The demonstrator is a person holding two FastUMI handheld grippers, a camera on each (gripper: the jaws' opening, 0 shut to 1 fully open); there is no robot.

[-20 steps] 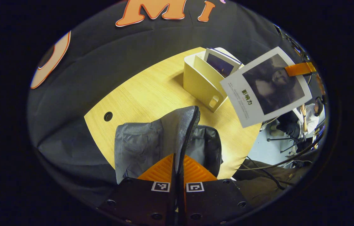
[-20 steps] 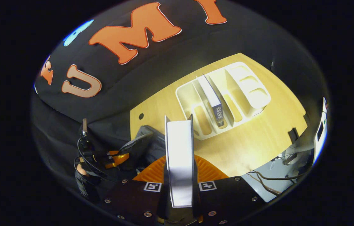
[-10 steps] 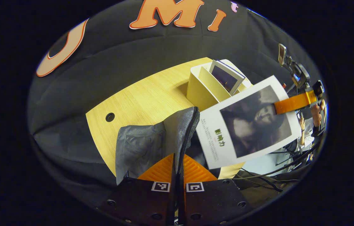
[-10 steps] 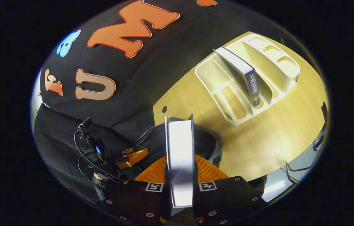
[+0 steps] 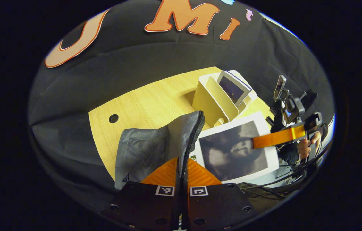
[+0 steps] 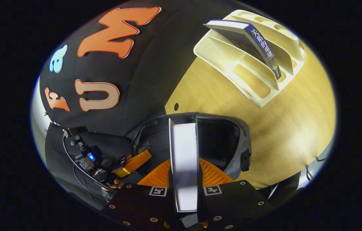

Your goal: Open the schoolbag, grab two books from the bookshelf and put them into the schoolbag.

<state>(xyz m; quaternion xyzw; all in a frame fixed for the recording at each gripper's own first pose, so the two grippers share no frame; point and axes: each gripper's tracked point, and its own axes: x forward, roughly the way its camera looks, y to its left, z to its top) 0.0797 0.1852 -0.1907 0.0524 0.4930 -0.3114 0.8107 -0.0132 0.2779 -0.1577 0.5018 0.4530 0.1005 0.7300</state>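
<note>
— Any print legible?
— Blue book [image 6: 262, 40] in the bookshelf [image 6: 254, 86]: white spine characters, 关系的重建. White-covered book [image 5: 235, 150]: green print at its edge, too small for me. Coded tags [image 6: 157, 191], right gripper view: square patterns, no letters.

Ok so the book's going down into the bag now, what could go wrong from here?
1. The left gripper holds the schoolbag open by one zipper edge; if that slips, the mouth may close on the book.
2. The book's leading edge sits near the bag's rim and could catch there.
3. The right gripper pinches the book at one end, so it may swing.
</note>
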